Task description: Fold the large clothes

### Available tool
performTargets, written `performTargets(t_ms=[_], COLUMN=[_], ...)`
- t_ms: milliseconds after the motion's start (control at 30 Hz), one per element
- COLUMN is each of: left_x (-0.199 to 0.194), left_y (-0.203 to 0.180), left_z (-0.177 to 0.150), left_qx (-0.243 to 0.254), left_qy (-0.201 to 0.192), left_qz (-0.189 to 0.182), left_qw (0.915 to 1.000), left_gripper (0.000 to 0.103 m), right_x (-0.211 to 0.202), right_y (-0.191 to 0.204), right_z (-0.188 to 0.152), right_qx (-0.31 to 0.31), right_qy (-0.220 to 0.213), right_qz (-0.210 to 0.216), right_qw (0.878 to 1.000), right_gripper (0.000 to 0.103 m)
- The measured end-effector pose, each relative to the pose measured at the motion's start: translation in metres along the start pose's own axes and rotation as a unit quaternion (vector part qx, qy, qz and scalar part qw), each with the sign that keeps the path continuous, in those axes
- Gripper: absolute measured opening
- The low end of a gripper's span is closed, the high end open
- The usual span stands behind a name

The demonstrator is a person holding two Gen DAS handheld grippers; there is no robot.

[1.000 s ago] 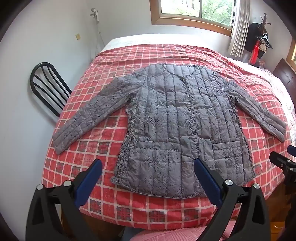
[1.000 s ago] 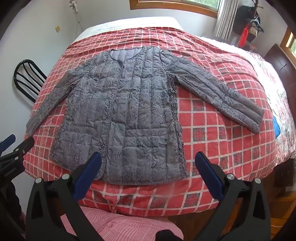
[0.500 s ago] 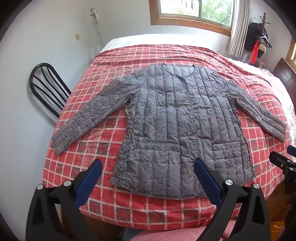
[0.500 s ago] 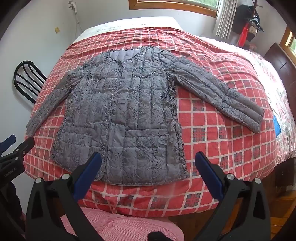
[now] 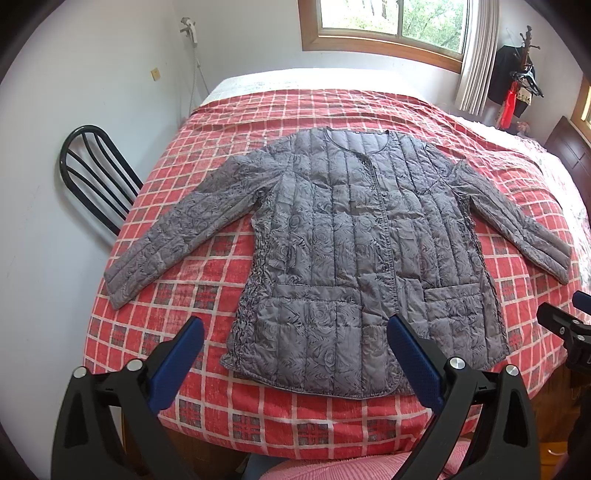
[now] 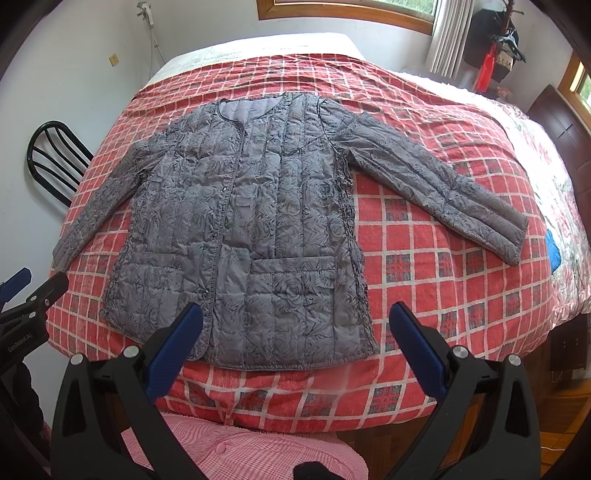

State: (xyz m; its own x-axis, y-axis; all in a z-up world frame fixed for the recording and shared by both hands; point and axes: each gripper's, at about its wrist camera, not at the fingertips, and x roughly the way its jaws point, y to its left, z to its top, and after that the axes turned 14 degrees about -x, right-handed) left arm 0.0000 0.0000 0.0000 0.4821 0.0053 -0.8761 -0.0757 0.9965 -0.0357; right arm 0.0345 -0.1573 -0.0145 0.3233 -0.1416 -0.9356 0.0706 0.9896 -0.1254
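A: We see the grey quilted jacket [image 5: 365,251] lying flat, front up and buttoned, on the red checked bedspread [image 5: 221,402], with its hem toward us and both sleeves spread out to the sides.

B: Agreed. Around it we note a black chair [image 5: 92,177] against the wall to the left of the bed, a wood-framed window [image 5: 388,29] with a curtain [image 5: 476,55] beyond the head of the bed, and dark garments with something red on a rack [image 5: 517,92] in the far corner. Nothing lies on the jacket or between it and us.

A: Our left gripper [image 5: 295,358] hovers short of the hem, jaws wide and holding nothing. Our right gripper [image 6: 295,347] does the same.

B: Each gripper shows in the other's view only as a black clamp at the frame edge. Pink checked cloth [image 6: 240,446] fills the bottom (what it belongs to we cannot tell). A blue object [image 6: 554,251] at the right edge of the bed is too small to identify.

A: Compared with a second ago, we find no change: the jacket lies as it did, and both grippers stay open in place.
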Motion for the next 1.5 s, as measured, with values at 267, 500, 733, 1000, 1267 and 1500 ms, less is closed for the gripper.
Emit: performTargets(t_ms=[267, 500, 733, 1000, 1267, 1500], left_x=[-0.0001, -0.0001, 0.0000, -0.0001, -0.0002, -0.0002], left_y=[0.0000, 0.0000, 0.0001, 0.0001, 0.0001, 0.0001], left_z=[0.0000, 0.0000, 0.0001, 0.0001, 0.0000, 0.0000], left_qx=[0.000, 0.000, 0.000, 0.000, 0.000, 0.000], left_qy=[-0.001, 0.000, -0.002, -0.002, -0.002, -0.003], left_qz=[0.000, 0.000, 0.000, 0.000, 0.000, 0.000], left_qw=[1.0000, 1.0000, 1.0000, 1.0000, 1.0000, 1.0000], left_gripper=[0.099, 0.099, 0.099, 0.099, 0.099, 0.099], right_x=[-0.0004, -0.0003, -0.0013, 0.0018, 0.0026, 0.0041], right_y=[-0.0003, -0.0004, -0.0002, 0.0004, -0.0002, 0.0001], right_z=[0.0011, 0.0009, 0.0002, 0.0004, 0.0027, 0.0047], right_qx=[0.001, 0.001, 0.001, 0.000, 0.000, 0.000], right_qy=[0.000, -0.001, -0.001, -0.001, -0.002, 0.000], right_qz=[0.000, 0.000, 0.001, 0.001, 0.000, 0.002], right_qw=[1.000, 1.000, 1.000, 1.000, 1.000, 1.000], right_gripper=[0.100, 0.100, 0.100, 0.100, 0.100, 0.100])
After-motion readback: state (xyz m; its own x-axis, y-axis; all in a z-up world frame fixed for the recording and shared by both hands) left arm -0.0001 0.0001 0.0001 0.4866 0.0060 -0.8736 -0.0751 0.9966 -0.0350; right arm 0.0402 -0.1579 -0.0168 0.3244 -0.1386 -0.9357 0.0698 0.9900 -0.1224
